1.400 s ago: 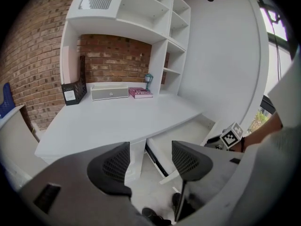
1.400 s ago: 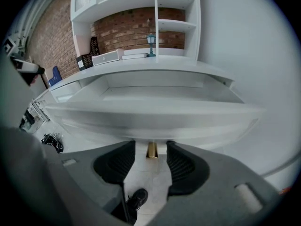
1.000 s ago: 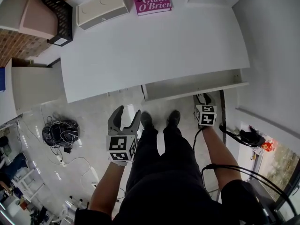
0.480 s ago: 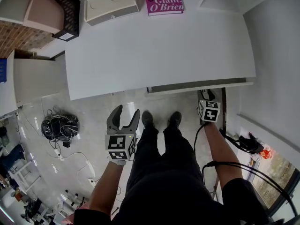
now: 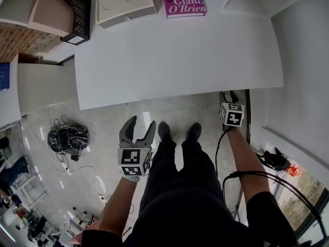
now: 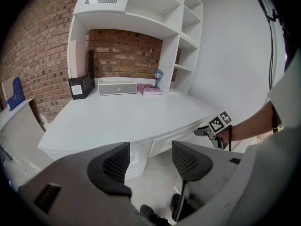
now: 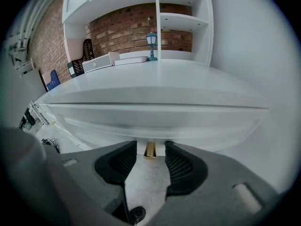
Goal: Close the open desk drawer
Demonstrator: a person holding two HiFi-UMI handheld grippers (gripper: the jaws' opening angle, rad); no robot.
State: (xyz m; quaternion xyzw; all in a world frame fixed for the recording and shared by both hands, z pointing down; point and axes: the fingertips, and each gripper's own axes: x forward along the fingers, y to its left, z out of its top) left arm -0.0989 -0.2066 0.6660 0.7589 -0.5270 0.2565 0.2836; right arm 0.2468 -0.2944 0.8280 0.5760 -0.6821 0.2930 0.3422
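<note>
Behind the far edge of my white tabletop (image 5: 180, 50) runs a red brick wall (image 6: 122, 48). White open shelving (image 6: 181, 36) rises from the tabletop's far right corner and spans above it. A plain white wall (image 6: 235, 65) closes the right side. Off the left edge stands another white unit (image 5: 41, 89). Under me the floor (image 5: 108, 133) is pale, glossy tile that throws back bright, even light. A tangle of dark cables (image 5: 67, 139) lies on it near the tabletop's front left corner.

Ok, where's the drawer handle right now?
In the right gripper view, the brass handle sits on the drawer front under the desktop, centred between the right gripper's open jaws.
</note>
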